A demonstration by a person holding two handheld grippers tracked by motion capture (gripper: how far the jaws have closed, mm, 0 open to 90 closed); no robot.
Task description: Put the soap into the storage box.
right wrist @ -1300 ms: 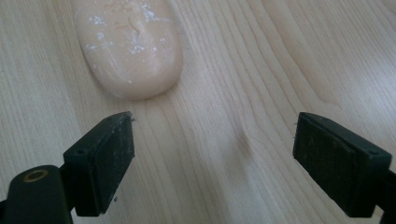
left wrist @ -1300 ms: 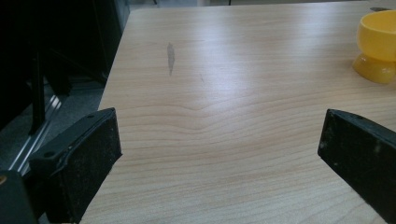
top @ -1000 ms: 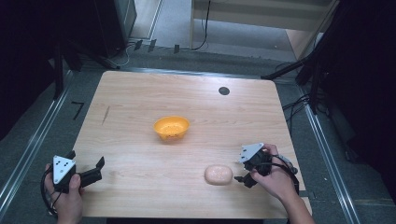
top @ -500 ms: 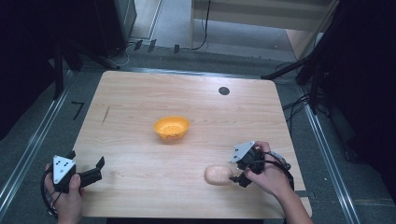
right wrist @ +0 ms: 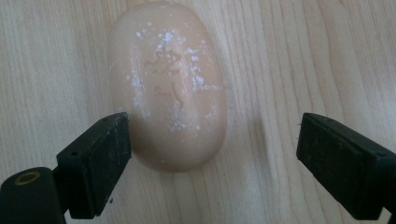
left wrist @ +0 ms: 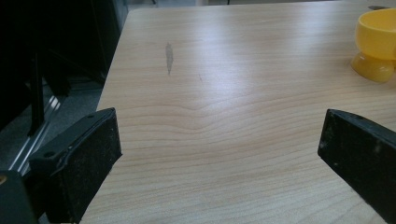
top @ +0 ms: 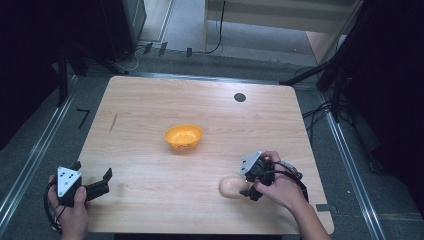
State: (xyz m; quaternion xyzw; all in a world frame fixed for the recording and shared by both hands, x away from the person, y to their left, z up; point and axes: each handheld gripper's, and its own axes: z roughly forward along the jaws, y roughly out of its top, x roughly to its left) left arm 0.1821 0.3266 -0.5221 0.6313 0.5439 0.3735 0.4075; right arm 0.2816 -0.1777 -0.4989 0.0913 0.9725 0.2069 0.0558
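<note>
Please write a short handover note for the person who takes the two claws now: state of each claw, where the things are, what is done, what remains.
Right claw: open over the pale oval soap bar, its jaws just opened wider. One jaw is at the bar's edge, the other clear of it; no grip yet.
Left claw: open, nothing between the jaws, at the table's near left corner.
Soap bar: flat on the table, near right. Orange bowl: mid-table, appears empty.
Done: right claw brought to the bar.
Left: probably close on the bar, lift it, likely carry it to the bowl.

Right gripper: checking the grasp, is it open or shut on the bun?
Open. The right gripper has one jaw beside the bun, the other apart.
</note>
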